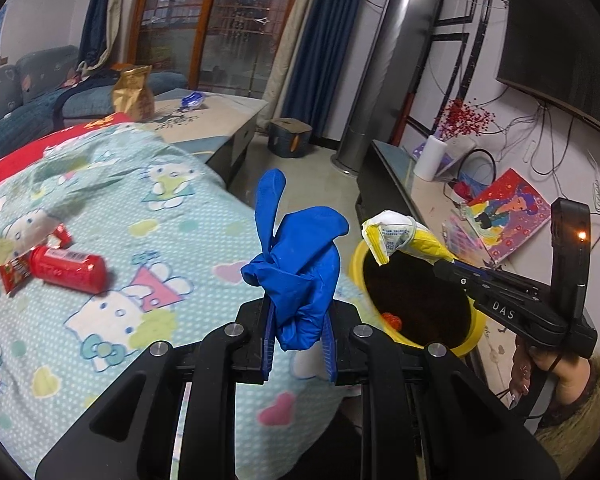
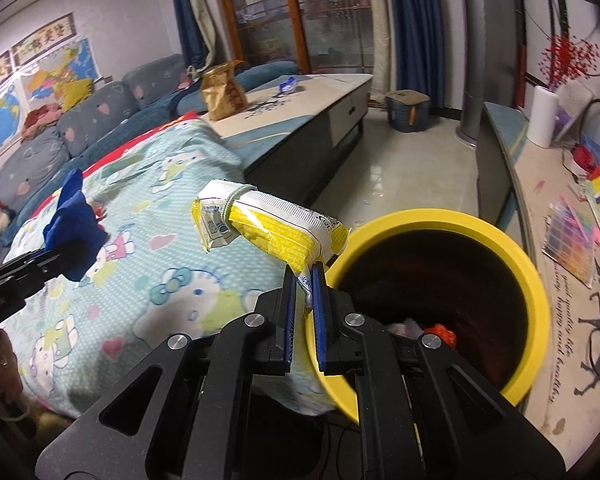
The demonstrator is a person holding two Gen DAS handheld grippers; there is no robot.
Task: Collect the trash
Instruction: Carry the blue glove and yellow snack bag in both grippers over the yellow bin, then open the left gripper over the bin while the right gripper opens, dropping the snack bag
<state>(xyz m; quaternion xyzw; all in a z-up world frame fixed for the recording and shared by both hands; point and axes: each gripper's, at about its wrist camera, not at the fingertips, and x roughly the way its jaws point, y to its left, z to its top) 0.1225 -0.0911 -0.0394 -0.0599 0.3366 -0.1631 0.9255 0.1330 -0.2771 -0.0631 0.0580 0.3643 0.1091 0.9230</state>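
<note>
Living room, cartoon-print quilt (image 1: 148, 216) nearest. Left gripper (image 1: 298, 344) clamped on crumpled blue rubber glove (image 1: 296, 264); right gripper (image 2: 304, 312) nearly closed, pinching yellow foil packet (image 2: 276, 228) at rim of round yellow bin (image 2: 504, 248); something red-orange lies inside. Red can (image 1: 70, 268) further back on quilt

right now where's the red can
In the left wrist view, the red can lies on its side on the blanket, far left, beside a red wrapper and well left of the yellow bin.
</note>
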